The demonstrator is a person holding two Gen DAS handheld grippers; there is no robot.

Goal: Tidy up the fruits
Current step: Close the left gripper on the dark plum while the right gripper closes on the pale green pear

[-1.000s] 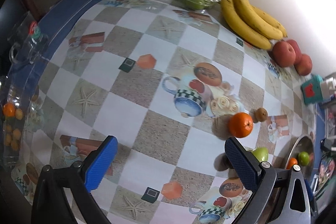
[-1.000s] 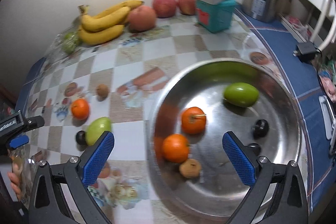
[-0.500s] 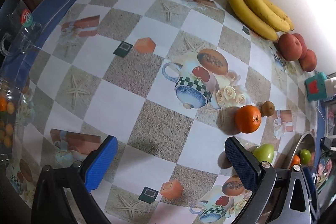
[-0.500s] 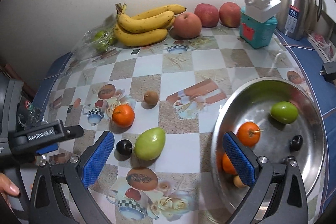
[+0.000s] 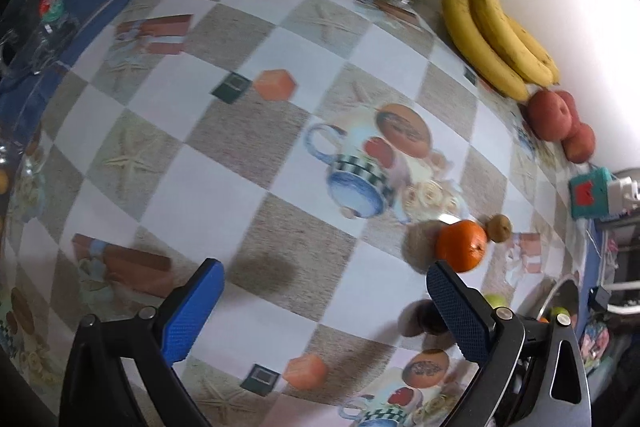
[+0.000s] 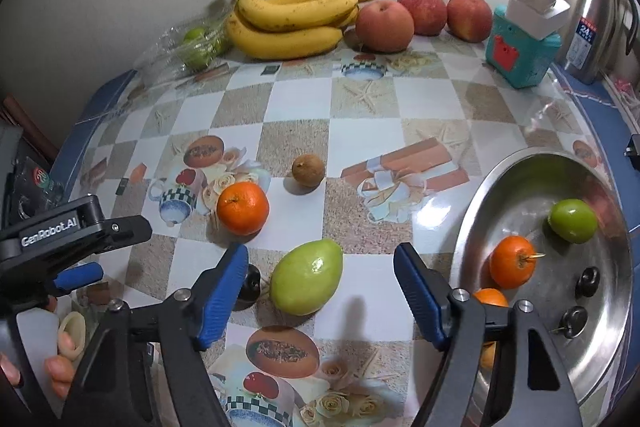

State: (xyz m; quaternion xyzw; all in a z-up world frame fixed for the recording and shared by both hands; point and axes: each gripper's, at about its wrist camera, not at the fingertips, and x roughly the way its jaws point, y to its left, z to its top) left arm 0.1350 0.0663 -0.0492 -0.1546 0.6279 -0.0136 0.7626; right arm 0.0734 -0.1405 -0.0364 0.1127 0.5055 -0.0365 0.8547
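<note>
my right gripper (image 6: pixel 320 283) jaws closing, still clear of green pear (image 6: pixel 307 277) between them | pear axis diagonal | left gripper (image 5: pixel 324 301) jaws wide, empty, farther off

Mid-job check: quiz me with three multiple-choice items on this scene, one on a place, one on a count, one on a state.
1. Where does the large green fruit lie?
A) in the steel bowl
B) on the tablecloth, between the right gripper's fingers
C) against the bananas

2. How many apples are in view?
A) one
B) three
C) five

3. What state is the right gripper in?
A) shut on the orange
B) open, pressing on nothing
C) shut and empty

Key: 1 B, the fruit rests on the cloth between the blue fingers. 2 B, three reddish ones stand in a row. 3 B, its jaws have just been closing with the fruit between them, but a gap shows on each side of it.
</note>
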